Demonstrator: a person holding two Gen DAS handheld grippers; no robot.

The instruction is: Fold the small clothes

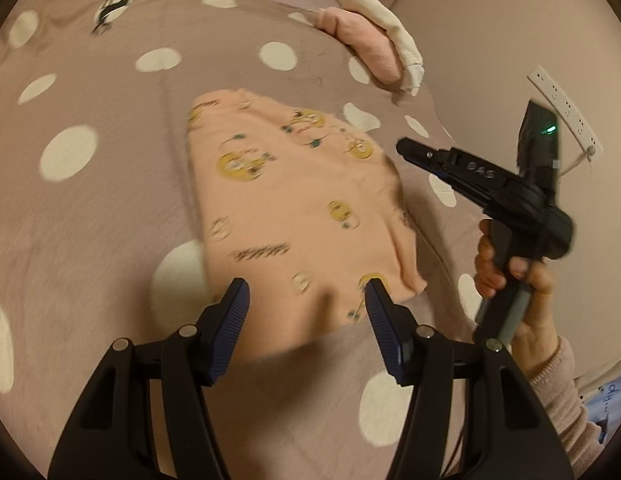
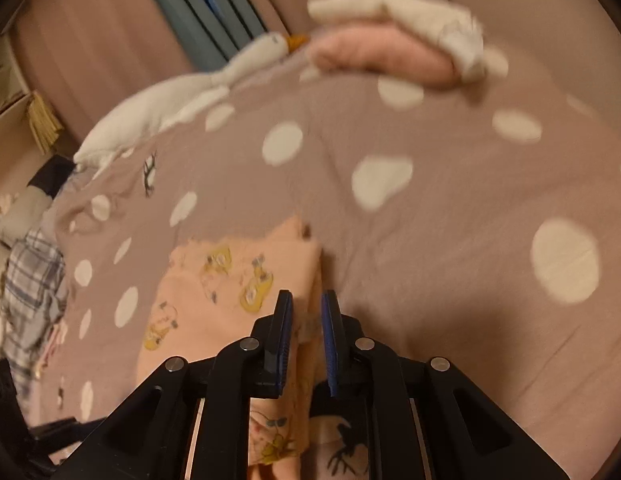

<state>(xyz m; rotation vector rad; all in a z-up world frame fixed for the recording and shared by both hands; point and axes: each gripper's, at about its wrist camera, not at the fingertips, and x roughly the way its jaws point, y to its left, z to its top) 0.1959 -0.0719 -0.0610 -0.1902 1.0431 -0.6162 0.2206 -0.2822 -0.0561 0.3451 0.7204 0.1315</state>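
A small peach garment (image 1: pixel 294 208) with yellow cartoon prints lies spread on the spotted bedspread (image 1: pixel 110 200). My left gripper (image 1: pixel 306 300) is open and empty, hovering over the garment's near edge. My right gripper (image 1: pixel 406 150) shows in the left wrist view at the garment's right side, held in a hand. In the right wrist view the right gripper (image 2: pixel 306 304) has its jaws narrowly apart with the garment's edge (image 2: pixel 238 280) between them; whether they pinch it is unclear.
Folded pink and white clothes (image 1: pixel 374 44) are stacked at the bed's far right; they also show in the right wrist view (image 2: pixel 390 44). A white plush goose (image 2: pixel 182 100) lies at the far edge. A plaid cloth (image 2: pixel 34 280) hangs at the left. A power strip (image 1: pixel 566 112) is on the wall.
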